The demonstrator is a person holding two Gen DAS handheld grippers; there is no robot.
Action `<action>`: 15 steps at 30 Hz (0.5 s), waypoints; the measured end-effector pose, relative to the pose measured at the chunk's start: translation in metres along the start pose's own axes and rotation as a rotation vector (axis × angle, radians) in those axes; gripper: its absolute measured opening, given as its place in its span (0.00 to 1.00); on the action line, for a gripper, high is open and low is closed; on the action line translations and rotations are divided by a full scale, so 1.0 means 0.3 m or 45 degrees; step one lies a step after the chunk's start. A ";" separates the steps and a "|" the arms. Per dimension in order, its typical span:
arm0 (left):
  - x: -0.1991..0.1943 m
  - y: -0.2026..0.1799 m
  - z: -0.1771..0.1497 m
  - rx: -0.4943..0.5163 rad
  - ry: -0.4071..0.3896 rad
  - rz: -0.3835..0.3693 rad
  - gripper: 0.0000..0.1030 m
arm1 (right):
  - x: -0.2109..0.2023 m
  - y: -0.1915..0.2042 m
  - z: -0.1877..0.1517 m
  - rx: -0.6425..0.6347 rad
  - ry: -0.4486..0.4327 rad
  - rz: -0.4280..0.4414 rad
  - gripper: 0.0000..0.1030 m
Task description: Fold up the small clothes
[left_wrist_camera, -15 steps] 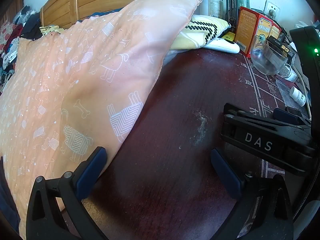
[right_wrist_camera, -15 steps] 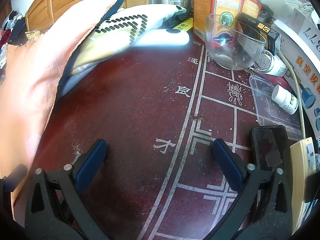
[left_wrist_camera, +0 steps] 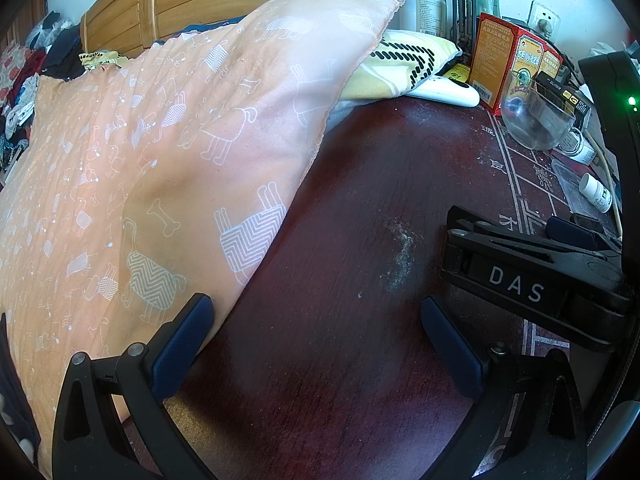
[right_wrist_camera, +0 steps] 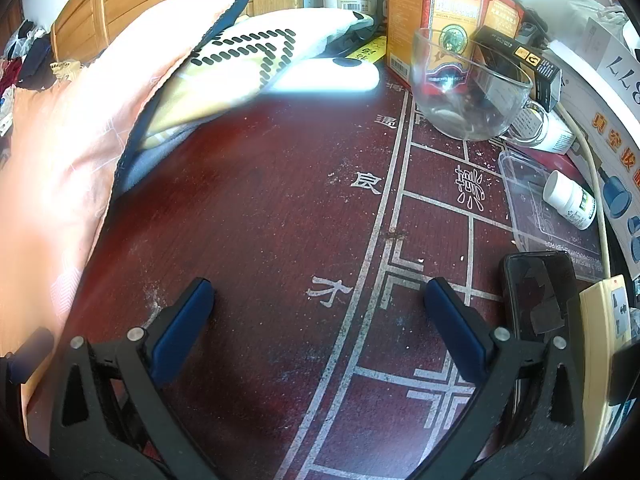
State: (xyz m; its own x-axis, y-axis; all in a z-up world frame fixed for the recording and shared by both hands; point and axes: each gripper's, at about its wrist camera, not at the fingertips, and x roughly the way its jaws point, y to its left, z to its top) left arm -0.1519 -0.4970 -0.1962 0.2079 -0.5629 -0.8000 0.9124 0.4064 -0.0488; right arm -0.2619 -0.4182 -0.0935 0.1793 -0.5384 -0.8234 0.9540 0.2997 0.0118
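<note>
Table [right_wrist_camera: 256,208] – dark red wood grain, dusty; cushion [left_wrist_camera: 160,152] – matt peach cloth; cup [right_wrist_camera: 472,88] – clear glass.

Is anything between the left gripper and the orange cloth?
Nothing visible. The left gripper is open over the bare table, and the orange cloth lies right beside its left finger.

The dark red wooden surface [right_wrist_camera: 260,208], dusty and marked with white lines and characters, carried an orange animal-print cloth [left_wrist_camera: 152,168] along its left edge, a clear glass cup [right_wrist_camera: 468,92], a white pill bottle [right_wrist_camera: 570,200] and a black phone [right_wrist_camera: 540,292].
</note>
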 end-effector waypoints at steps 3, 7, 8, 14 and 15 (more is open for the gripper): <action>0.000 0.000 0.000 0.000 0.000 0.000 1.00 | 0.000 0.001 0.000 0.001 0.000 -0.001 1.00; 0.000 0.000 0.000 0.000 0.000 0.000 1.00 | 0.000 0.002 0.000 0.002 -0.001 -0.002 1.00; 0.000 0.000 0.000 0.000 0.000 0.000 1.00 | 0.001 0.001 0.000 0.002 -0.001 -0.002 1.00; 0.000 0.000 0.000 0.000 0.000 0.000 1.00 | 0.001 0.002 0.000 0.003 -0.001 -0.004 1.00; 0.000 0.000 0.000 0.000 0.000 0.000 1.00 | 0.000 0.003 0.000 0.004 -0.001 -0.004 1.00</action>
State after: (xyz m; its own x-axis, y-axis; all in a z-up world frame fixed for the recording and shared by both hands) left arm -0.1519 -0.4970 -0.1961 0.2080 -0.5628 -0.8000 0.9124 0.4064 -0.0487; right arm -0.2611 -0.4179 -0.0934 0.1764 -0.5403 -0.8228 0.9553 0.2955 0.0108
